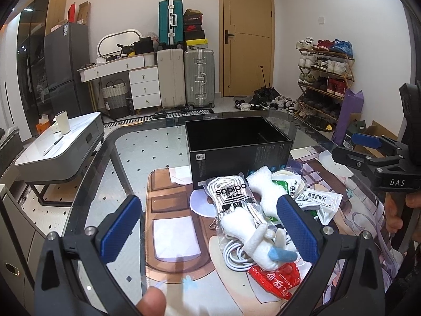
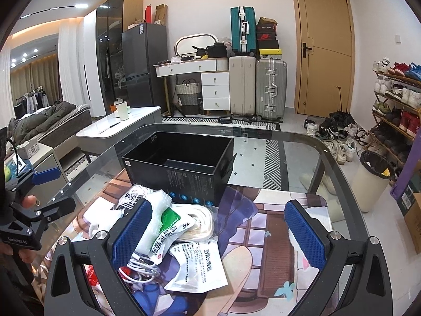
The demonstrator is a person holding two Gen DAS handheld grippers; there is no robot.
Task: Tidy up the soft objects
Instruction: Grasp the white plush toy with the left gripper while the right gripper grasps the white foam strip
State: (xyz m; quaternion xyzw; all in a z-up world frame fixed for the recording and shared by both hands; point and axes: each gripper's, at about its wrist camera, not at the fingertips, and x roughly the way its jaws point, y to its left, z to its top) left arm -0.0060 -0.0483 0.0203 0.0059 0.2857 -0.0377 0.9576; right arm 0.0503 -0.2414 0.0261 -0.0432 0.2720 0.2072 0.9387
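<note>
A pile of soft things lies on a printed mat (image 1: 168,205) before an open black box (image 1: 236,144). In it are a white plush toy (image 1: 252,234), a bag of white adidas laces (image 1: 231,192), a white foam piece (image 1: 263,187), a coiled white cable (image 1: 234,255), a red balloon packet (image 1: 276,276) and white sachets (image 1: 318,200). My left gripper (image 1: 209,226) hangs open over the plush and laces, touching nothing. My right gripper (image 2: 218,234) is open too, above a white sachet (image 2: 197,268) and a bag of cream rope (image 2: 202,221). Its left pad sits beside a green-white sachet (image 2: 163,226).
The mat covers part of a glass table (image 1: 158,126) with a rounded rim. Beyond are a low white table (image 1: 60,147), suitcases (image 1: 197,79), a shoe rack (image 1: 323,79) and a bin (image 2: 373,179). Mat to the right of the pile (image 2: 263,223) is bare.
</note>
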